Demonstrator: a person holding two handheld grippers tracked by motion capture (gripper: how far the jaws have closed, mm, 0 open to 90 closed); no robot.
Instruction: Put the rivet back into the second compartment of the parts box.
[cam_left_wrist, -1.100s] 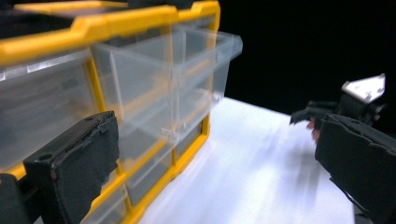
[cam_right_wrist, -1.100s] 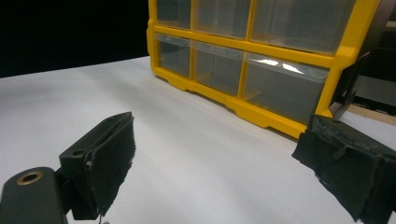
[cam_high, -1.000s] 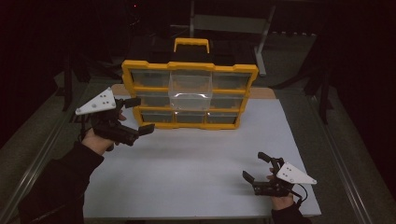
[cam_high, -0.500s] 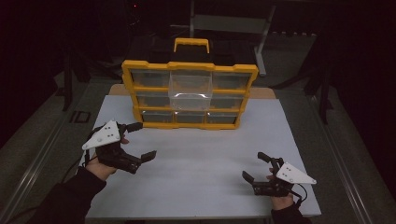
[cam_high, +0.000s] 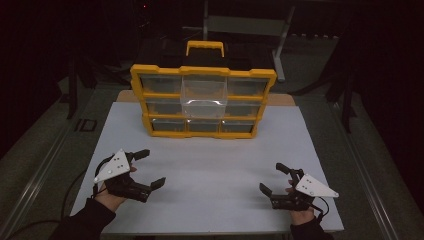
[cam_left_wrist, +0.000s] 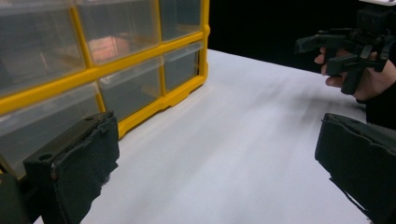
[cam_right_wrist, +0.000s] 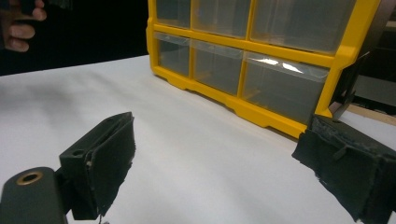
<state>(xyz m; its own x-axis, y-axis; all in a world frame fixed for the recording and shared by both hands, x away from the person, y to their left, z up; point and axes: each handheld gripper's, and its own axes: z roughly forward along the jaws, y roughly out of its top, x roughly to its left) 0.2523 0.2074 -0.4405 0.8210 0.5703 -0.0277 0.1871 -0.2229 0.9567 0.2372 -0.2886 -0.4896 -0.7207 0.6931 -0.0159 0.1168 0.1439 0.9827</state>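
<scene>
yellow plastic organizer (cam_high: 202, 102) w/ clear boxy drawers, one pulled out; left tool (cam_high: 144, 168) & right tool (cam_high: 273, 178) both released, empty.

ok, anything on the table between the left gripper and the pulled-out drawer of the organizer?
Nothing visible. Bare white table lies between the left gripper and the yellow organizer, whose pulled-out drawer sits top centre.

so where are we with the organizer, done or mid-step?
Looks between steps. The top-middle drawer of the organizer sticks out, pulled open. Left gripper and right gripper are both open and holding nothing, low over the table near its front edge. Drawer contents can't be made out.
</scene>
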